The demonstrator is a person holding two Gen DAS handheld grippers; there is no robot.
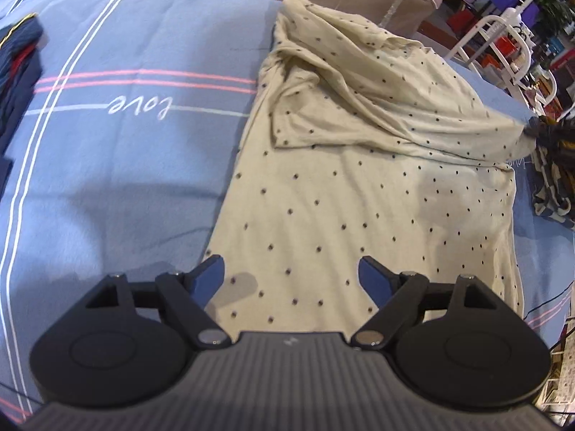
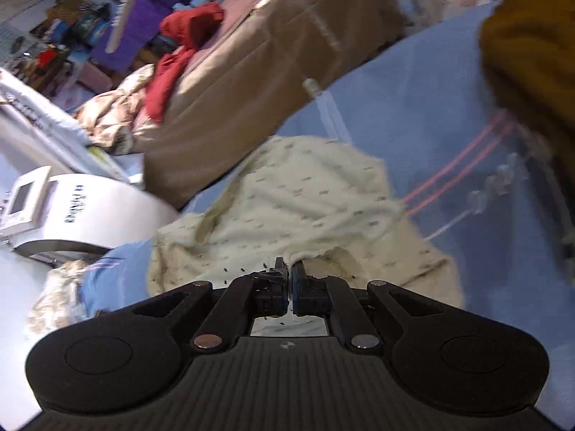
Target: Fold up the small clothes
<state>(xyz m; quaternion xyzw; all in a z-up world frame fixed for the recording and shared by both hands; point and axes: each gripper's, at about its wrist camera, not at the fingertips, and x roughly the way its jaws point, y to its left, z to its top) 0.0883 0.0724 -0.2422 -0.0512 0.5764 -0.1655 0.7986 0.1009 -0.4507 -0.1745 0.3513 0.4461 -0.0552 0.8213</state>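
A cream garment with small dark dots (image 1: 341,197) lies on the blue striped bedsheet (image 1: 125,165). Its near part lies flat and its far part is bunched and pulled toward the right. My left gripper (image 1: 291,269) is open and empty, just above the garment's near hem. In the right wrist view my right gripper (image 2: 290,269) is shut on an edge of the same cream garment (image 2: 287,208) and holds it lifted. That gripper shows as a dark shape at the right edge of the left wrist view (image 1: 539,125).
Dark blue folded clothes (image 1: 14,72) lie at the far left of the bed. A patterned cloth (image 1: 553,186) hangs at the right edge. A brown cover (image 2: 233,82), a red cloth (image 2: 179,46), a white machine (image 2: 72,212) and a mustard cloth (image 2: 532,54) surround the bed.
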